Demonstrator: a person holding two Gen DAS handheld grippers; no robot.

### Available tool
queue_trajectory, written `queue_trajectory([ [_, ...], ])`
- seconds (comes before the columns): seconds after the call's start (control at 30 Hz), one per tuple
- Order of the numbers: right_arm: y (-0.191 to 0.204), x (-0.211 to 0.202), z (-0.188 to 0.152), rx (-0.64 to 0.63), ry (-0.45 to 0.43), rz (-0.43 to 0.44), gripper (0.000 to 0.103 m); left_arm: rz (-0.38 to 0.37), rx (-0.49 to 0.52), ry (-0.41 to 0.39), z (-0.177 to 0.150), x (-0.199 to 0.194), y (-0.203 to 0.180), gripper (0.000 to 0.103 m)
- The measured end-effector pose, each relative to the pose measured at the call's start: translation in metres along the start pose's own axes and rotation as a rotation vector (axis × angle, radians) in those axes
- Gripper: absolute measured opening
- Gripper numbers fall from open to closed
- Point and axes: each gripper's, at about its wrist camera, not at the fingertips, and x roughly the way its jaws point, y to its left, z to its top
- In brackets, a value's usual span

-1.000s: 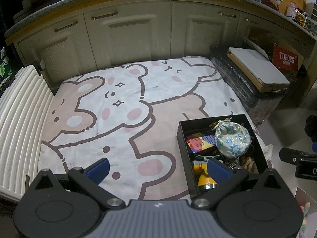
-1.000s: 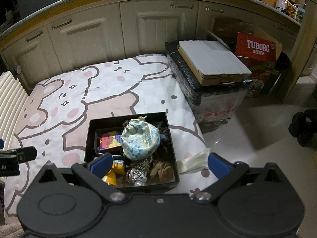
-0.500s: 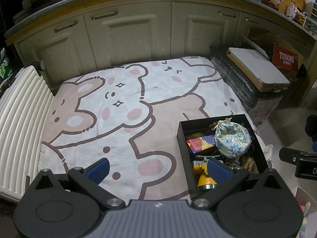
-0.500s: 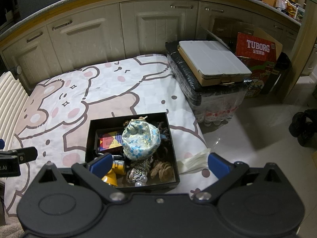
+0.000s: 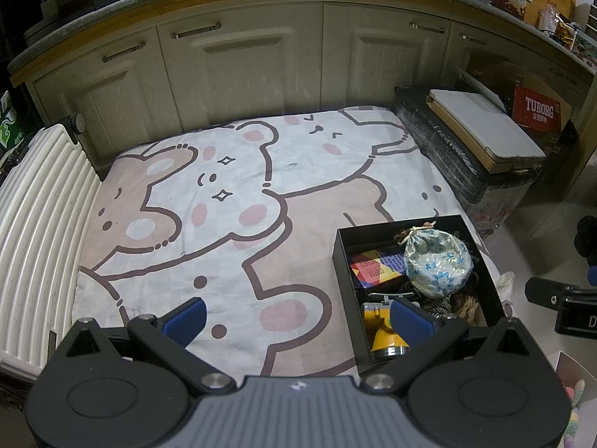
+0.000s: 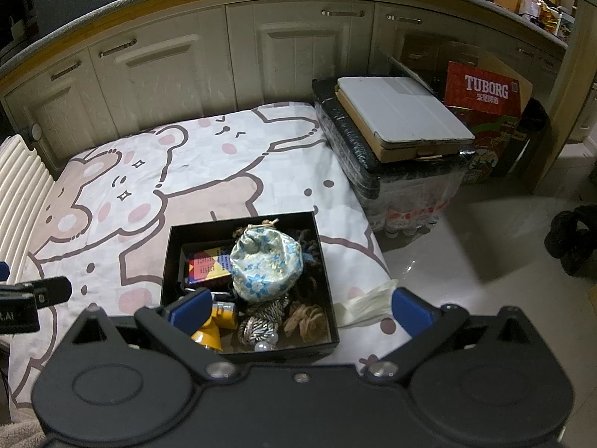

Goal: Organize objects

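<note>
Fingers of left gripper (image 5: 298,315) wide apart, holding nothing, up over near edge of bear blanket (image 5: 231,201), pointing at cupboards. Right finger pad (image 5: 410,321) in front of black box (image 5: 345,287). Right gripper (image 6: 298,308) also wide apart, empty, over near edge of box (image 6: 169,261), not touching. Box sits at blanket's near right corner. Inside: flowery blue pouch (image 6: 266,267) in middle, bright card box (image 6: 207,265) left of it, yellow toy (image 6: 214,326) at near left corner, brown & stripy bits near right.

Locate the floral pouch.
In both views the floral pouch sits in the black box on the bear blanket, right of the colorful card box.
</note>
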Motion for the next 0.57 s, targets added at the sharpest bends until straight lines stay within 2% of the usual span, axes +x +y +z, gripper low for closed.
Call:
queue_trajectory([
  [0.57, 0.0003, -0.0005, -0.0001, 0.001, 0.0, 0.0, 0.103, 0.004, 0.002, -0.006, 0.0008, -0.0028, -0.0003, 0.103],
])
